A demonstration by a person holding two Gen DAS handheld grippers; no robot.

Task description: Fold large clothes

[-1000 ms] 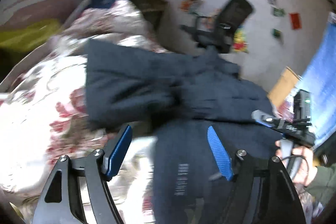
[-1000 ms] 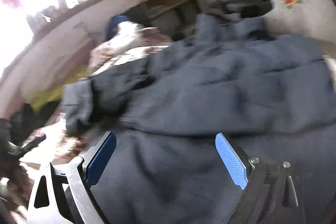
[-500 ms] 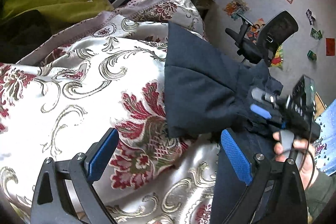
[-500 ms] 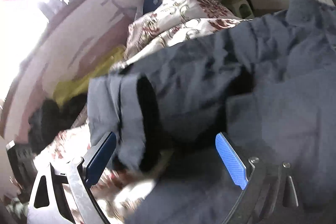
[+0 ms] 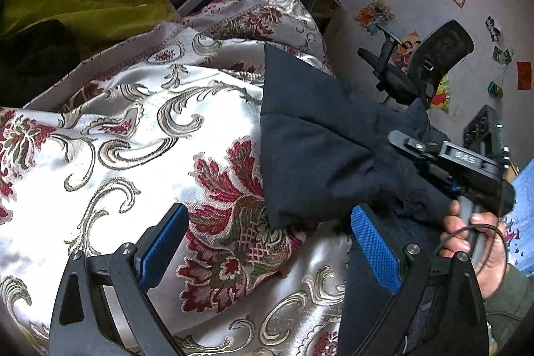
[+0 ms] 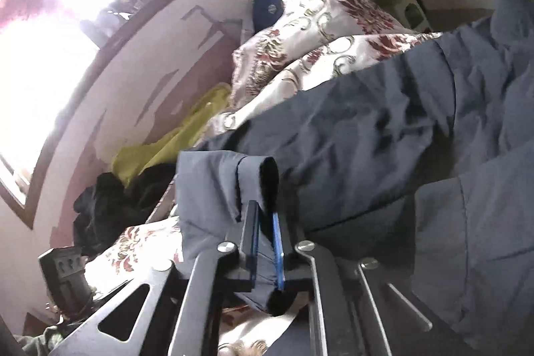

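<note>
right claw (image 6: 265, 222) pinching jacket cuff (image 6: 257, 179), left view shows office chair (image 5: 430, 62)

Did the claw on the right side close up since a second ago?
Yes. The right gripper, wide open over the dark jacket before, now has its jaws pinched together on the jacket's sleeve cuff, nearer the window side.

My left gripper (image 5: 267, 242) points downward with its blue-padded jaws spread wide and nothing between them. My right gripper (image 6: 265, 232) has its jaws pinched together on a fold of dark fabric. My right hand (image 5: 474, 242) wraps its handle, a green sleeve at the wrist.
</note>
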